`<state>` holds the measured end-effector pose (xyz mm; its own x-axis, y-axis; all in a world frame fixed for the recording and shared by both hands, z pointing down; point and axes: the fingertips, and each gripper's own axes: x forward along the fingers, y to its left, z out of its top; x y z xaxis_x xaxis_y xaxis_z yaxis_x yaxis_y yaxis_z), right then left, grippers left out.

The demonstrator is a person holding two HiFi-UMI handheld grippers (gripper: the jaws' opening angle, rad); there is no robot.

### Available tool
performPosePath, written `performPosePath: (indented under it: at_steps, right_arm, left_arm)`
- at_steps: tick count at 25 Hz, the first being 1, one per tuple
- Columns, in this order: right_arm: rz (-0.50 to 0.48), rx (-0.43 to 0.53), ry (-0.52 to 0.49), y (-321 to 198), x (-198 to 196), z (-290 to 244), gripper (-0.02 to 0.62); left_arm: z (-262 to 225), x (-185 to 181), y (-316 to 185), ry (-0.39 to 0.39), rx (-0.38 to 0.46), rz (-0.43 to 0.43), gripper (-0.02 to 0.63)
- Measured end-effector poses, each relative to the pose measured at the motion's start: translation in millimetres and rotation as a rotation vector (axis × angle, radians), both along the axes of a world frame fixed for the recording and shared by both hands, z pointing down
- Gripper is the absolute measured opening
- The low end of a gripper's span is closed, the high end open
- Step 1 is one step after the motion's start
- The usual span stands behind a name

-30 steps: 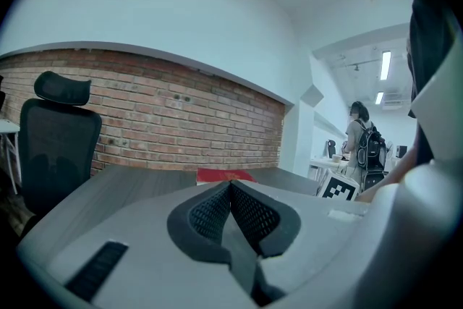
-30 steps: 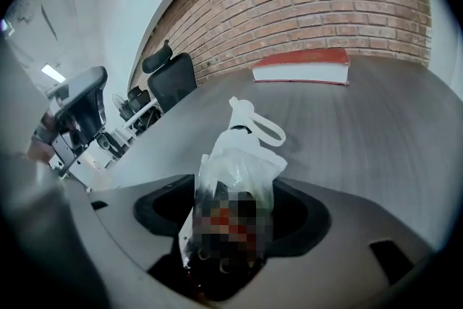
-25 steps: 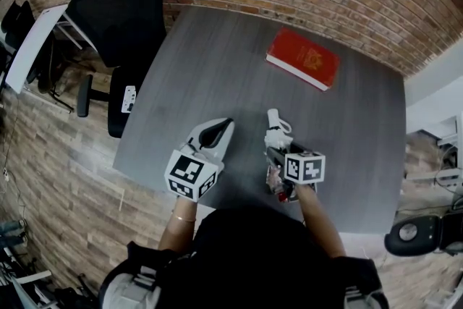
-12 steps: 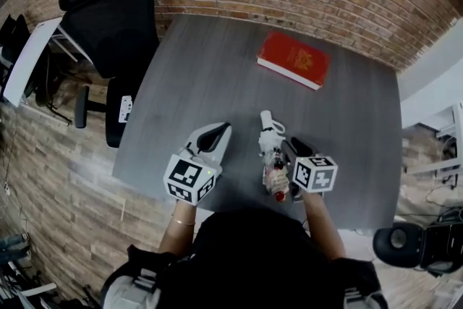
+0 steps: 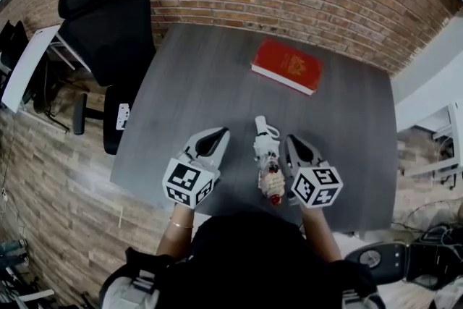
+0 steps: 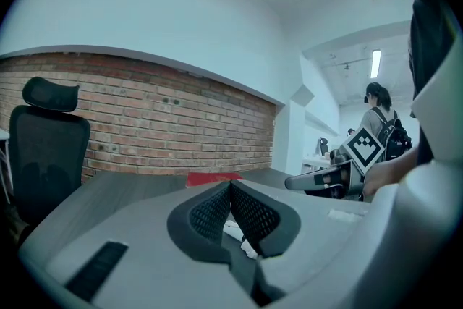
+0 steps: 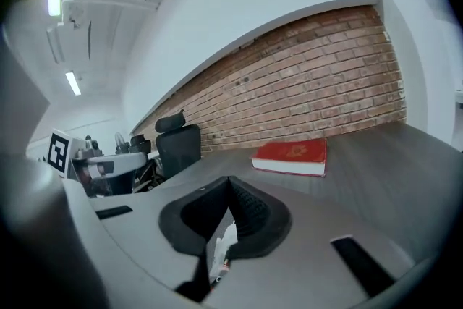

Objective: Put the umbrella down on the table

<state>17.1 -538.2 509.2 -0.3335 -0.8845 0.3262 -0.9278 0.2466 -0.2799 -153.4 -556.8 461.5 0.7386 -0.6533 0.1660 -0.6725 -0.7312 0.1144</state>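
Note:
The white folded umbrella lies on the grey table near its front edge, handle away from me and red tip toward me. My right gripper hovers just right of it, not touching. Its jaws have just been closing and now stand shut with nothing between them. In the right gripper view a bit of the umbrella shows below the shut jaws. My left gripper is left of the umbrella, shut and empty; beneath its jaws the umbrella shows as a white patch.
A red book lies at the far side of the table, near the brick wall. A black office chair stands off the table's left corner. A person with a backpack stands far off in the room.
The right gripper has lifted off the umbrella, shifted to its right and closed its jaws. The umbrella stays lying on the table. The left gripper has barely moved.

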Motion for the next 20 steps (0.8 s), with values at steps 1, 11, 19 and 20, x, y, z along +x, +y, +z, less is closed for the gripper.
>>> performPosePath:
  at_steps: [1, 11, 19, 20]
  right_arm:
    - [0.003, 0.006, -0.007, 0, 0, -3, 0.000]
    - [-0.012, 0.039, -0.009, 5, -5, -19, -0.002]
    - [-0.031, 0.049, 0.000, 6, -10, -23, -0.002]
    - [-0.031, 0.047, 0.000, 6, -11, -23, -0.002]
  left_arm:
    - [0, 0, 1, 0.000, 0.000, 0.000, 0.002]
    - [-1, 1, 6, 0.004, 0.001, -0.009, 0.002]
    - [-1, -2, 9, 0.005, 0.005, -0.019, 0.002]
    - [-1, -3, 9, 0.005, 0.006, -0.021, 0.002]
